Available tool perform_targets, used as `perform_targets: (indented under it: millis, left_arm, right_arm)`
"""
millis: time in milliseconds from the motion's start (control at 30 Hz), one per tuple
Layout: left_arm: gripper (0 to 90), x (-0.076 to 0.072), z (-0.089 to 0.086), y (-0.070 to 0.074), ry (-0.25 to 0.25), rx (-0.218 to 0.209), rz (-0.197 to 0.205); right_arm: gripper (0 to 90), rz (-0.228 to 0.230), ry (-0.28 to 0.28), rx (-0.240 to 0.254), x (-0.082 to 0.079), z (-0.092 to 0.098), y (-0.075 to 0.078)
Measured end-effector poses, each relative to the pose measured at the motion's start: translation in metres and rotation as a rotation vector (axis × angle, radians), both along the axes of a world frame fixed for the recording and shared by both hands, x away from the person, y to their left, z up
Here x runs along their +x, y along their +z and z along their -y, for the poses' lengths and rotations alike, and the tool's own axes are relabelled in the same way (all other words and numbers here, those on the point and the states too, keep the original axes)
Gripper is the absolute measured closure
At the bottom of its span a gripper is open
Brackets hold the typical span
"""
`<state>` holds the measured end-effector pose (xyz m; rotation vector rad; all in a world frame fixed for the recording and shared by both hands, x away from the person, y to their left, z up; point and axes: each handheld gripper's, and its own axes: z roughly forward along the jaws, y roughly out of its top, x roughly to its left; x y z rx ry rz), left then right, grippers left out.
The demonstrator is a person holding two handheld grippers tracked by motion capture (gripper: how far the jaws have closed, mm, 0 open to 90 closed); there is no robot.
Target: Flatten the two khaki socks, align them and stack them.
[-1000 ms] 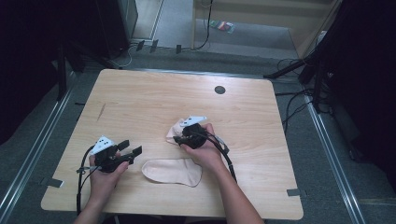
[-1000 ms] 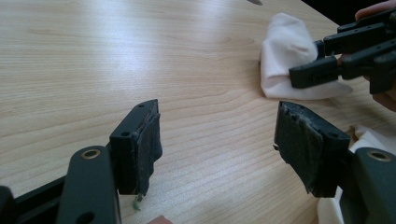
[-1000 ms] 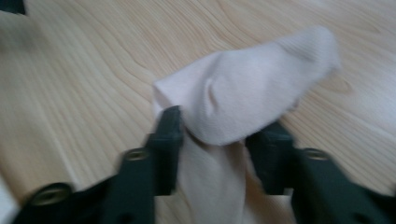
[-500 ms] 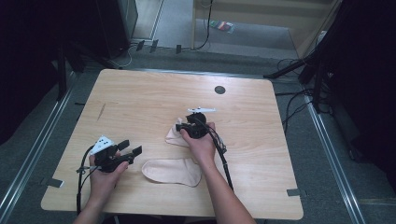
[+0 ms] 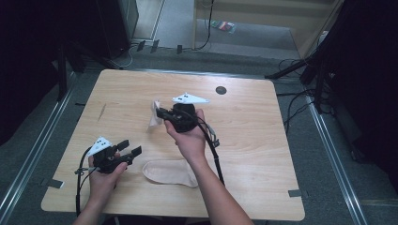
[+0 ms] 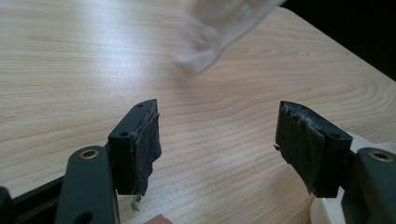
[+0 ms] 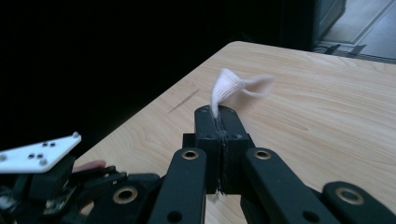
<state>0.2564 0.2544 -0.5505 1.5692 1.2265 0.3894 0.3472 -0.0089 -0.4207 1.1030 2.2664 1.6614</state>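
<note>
Your right gripper (image 5: 158, 112) is clamping the pale beige fabric sock (image 5: 154, 115), holding it in the air above the light wooden table (image 5: 263, 140); its jaws have just been closing on it. Your left gripper (image 5: 130, 147) is sitting released, nothing between the pads, just beside the second beige sock (image 5: 170, 172) lying flat at the near edge.

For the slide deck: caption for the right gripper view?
Right tool shut on a pale sock, lifted above the wooden table.
</note>
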Motion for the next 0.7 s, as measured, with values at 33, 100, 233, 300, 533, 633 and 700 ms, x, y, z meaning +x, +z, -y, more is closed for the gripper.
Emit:
perform_targets:
  millis: [33,100,233,300,533,633,700]
  left_arm:
    - [31.5,0.000,-0.001,0.000,-0.004,-0.002,0.001]
    - [31.5,0.000,0.000,0.000,-0.001,-0.002,-0.002]
    - [31.5,0.001,0.002,0.000,-0.006,0.009,-0.009]
    - [31.5,0.001,0.002,-0.001,-0.003,0.013,-0.012]
    - [32.9,0.004,0.003,-0.001,-0.008,0.016,-0.029]
    - [33.4,0.004,0.004,-0.001,-0.008,0.029,-0.029]
    - [34.3,0.004,0.005,-0.001,-0.005,0.031,-0.035]
  right_arm:
    - [87.5,-0.016,0.005,-0.013,0.002,0.007,-0.004]
    - [85.9,-0.086,-0.012,-0.040,0.011,0.026,-0.023]
    - [85.9,-0.205,-0.147,-0.139,0.029,0.067,-0.075]
    - [85.8,-0.249,-0.208,-0.155,0.033,0.084,-0.097]
    - [77.4,-0.257,-0.296,-0.178,0.023,0.111,-0.120]
    - [71.5,-0.182,-0.257,-0.141,0.013,0.106,-0.111]
    - [67.4,-0.140,-0.228,-0.162,0.008,0.096,-0.105]
